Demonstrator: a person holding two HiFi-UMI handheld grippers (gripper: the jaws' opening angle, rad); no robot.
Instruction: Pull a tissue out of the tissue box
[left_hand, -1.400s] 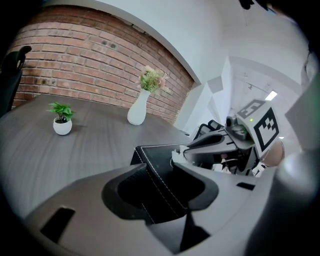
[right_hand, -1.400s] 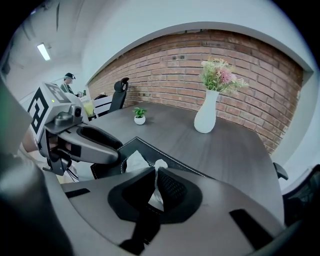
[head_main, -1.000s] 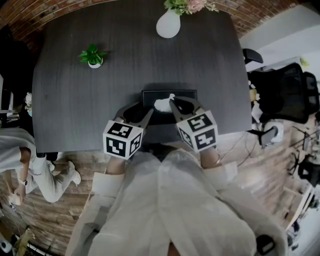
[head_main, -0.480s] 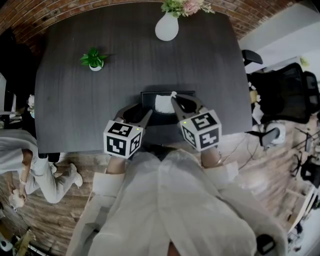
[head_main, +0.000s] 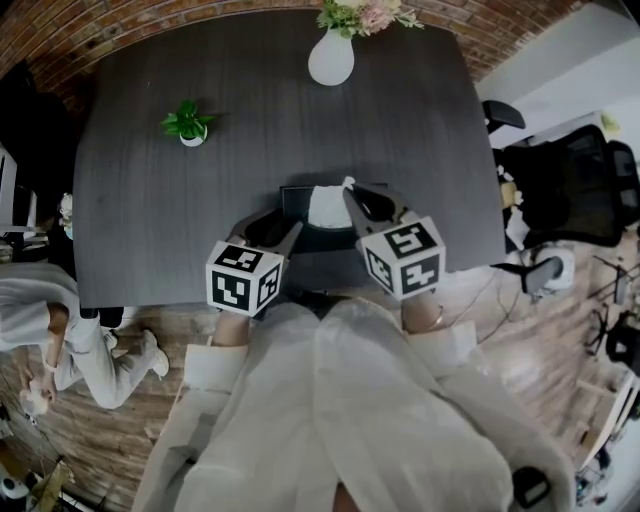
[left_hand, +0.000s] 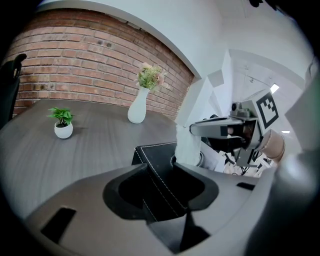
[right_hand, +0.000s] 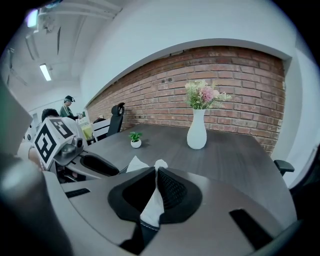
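In the right gripper, tissue.

Tissue box sits at the near edge of the bench, about centre, with the tissue standing up out of its top. The left claw straddles the box's near-left corner. The right claw comes in from the near right, pinched on the tissue. Over on the far side, the vase stands at the back edge, and the little potted plant is left of it and nearer. An office chair stands off the bench's right side, and a person is beyond its near-left corner.
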